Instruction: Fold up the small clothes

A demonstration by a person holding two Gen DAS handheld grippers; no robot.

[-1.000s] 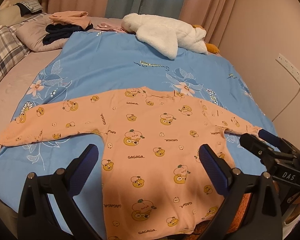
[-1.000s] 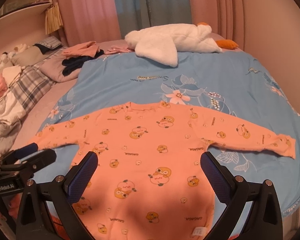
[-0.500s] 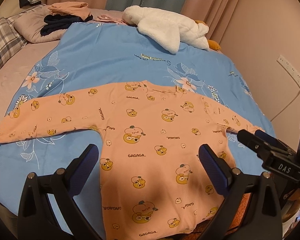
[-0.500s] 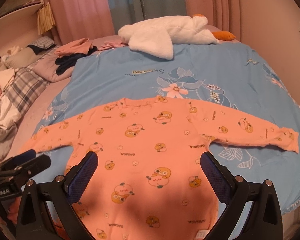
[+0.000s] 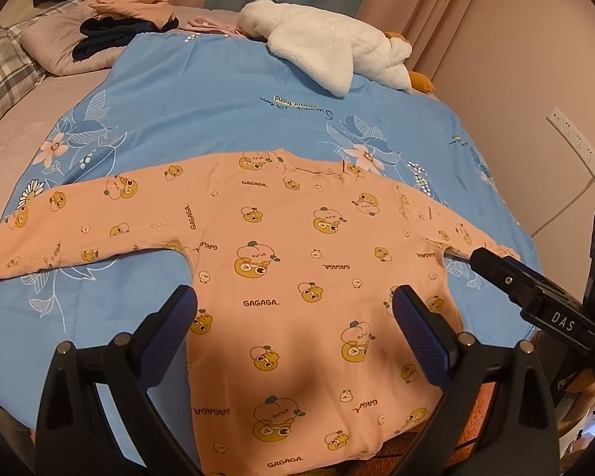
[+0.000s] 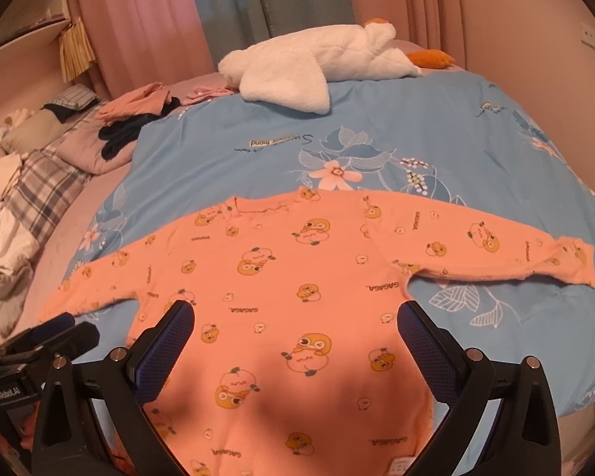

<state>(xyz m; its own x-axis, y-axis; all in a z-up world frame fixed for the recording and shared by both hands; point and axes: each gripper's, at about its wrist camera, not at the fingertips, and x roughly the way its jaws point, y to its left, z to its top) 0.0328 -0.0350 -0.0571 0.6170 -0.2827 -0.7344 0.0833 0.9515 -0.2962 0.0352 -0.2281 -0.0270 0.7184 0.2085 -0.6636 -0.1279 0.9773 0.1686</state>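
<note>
Item: orange long-sleeved top, printed with cartoon ducks and the word GAGAGA. Lies flat and unfolded on a blue floral quilt, neckline toward the far side, hem toward the near edge of the bed. Both sleeves spread out sideways, so its widest line runs left to right across both views; the body runs front to back, away from the cameras

Left sleeve: reaches out to the left edge of the quilt, cuff well apart from either gripper

Right sleeve: reaches out to the right, cuff lying on bare quilt

Left gripper: fingers spread wide, nothing between them, hovering over the lower body of the top

Right gripper: fingers likewise wide apart and empty, over the same lower body; seen from the left wrist view it sits off to the right, near the right sleeve

Governing relation: each sleeve lies outward and forward of its own-side gripper. Judged that the left gripper is the nearer one for the left sleeve and the right gripper for the right sleeve; a sleeve fold would carry each cuff inward across the body

Also on bed: white plush goose at the far end; a pile of dark and pink clothes at far left; plaid bedding along the left side
</note>
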